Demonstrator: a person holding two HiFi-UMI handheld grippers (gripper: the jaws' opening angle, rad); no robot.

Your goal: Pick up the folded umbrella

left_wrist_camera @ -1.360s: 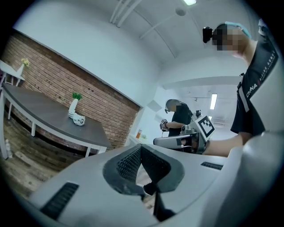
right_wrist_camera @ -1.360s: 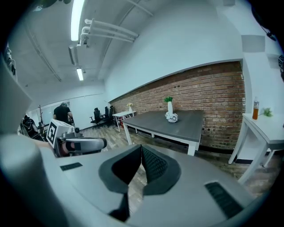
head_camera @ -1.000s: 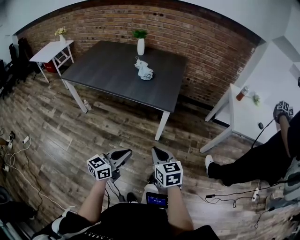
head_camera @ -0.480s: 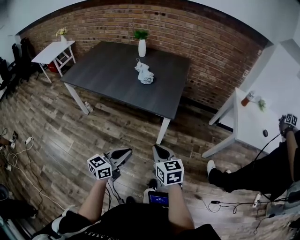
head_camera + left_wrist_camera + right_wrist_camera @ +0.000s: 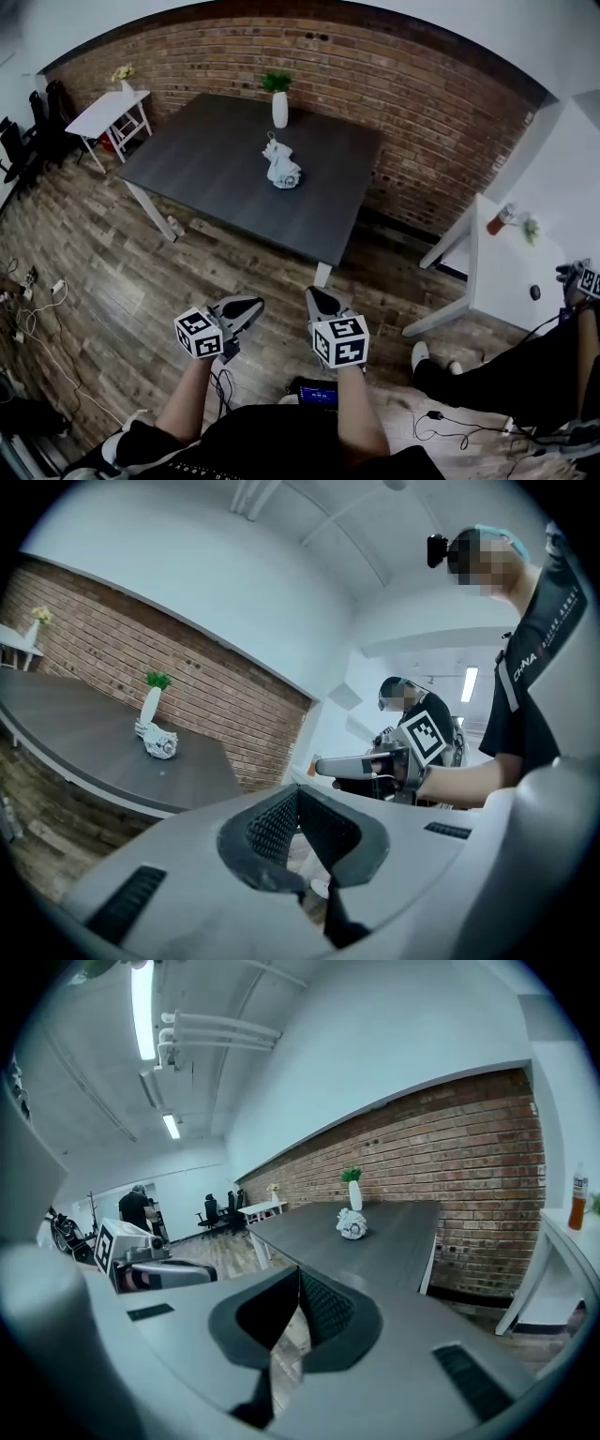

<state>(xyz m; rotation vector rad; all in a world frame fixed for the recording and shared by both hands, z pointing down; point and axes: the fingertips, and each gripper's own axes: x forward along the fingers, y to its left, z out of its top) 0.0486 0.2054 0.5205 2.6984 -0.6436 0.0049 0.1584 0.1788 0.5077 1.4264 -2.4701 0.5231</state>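
nearest me, both grippers hang side by side over the wood floor [image 5: 103,272], well short of the table. the left gripper [image 5: 249,306] has its fingers clenched tip to tip with nothing between them. the right gripper [image 5: 313,300] is clenched and empty too. a small screen [image 5: 319,396] glows under my right forearm. ahead stands the dark table [image 5: 206,159]. the folded umbrella [image 5: 282,169] lies on its top as a pale bundle, toward the far edge and well apart from both grippers. just behind it stands 1 white vase [image 5: 279,109] with a green plant. off to the right, a white table [image 5: 511,281] carries a bottle [image 5: 497,221], and another person's leg [image 5: 487,361] stretches out near it. a small white side table [image 5: 103,108] sits far left. a brick wall [image 5: 422,112] closes the back.
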